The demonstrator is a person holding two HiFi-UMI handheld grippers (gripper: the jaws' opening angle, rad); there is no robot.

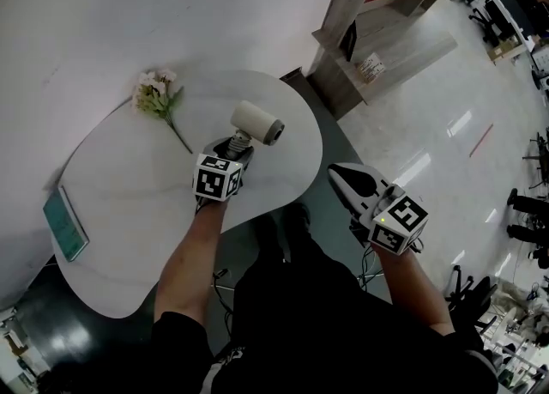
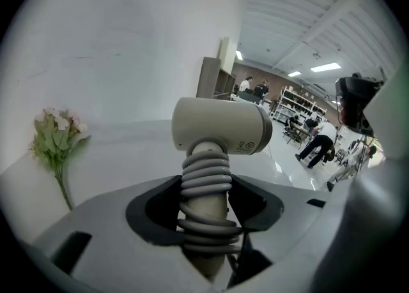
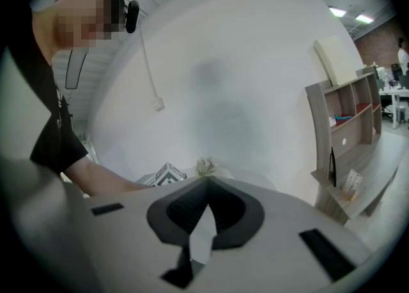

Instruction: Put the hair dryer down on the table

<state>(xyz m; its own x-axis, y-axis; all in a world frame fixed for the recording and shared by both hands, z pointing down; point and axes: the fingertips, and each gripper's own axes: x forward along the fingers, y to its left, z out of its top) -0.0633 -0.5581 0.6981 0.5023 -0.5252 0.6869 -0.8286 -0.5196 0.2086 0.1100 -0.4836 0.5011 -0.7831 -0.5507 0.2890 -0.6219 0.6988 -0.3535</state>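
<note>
A cream hair dryer (image 1: 256,120) with a grey cord wound round its handle stands handle-down over the right part of the white table (image 1: 129,238). My left gripper (image 1: 238,145) is shut on that wrapped handle. In the left gripper view the hair dryer (image 2: 220,126) rises from between the jaws of the left gripper (image 2: 204,202), and its barrel points right. Whether it touches the tabletop I cannot tell. My right gripper (image 1: 347,179) hangs off the table's right side above the floor. In its own view the right gripper (image 3: 206,183) has its tips together and holds nothing.
A small bunch of flowers (image 1: 157,93) lies at the table's far side, seen left of the dryer as flowers (image 2: 57,135). A teal book (image 1: 65,223) sits near the left edge. A wooden shelf unit (image 1: 386,6) stands beyond the table on the glossy floor.
</note>
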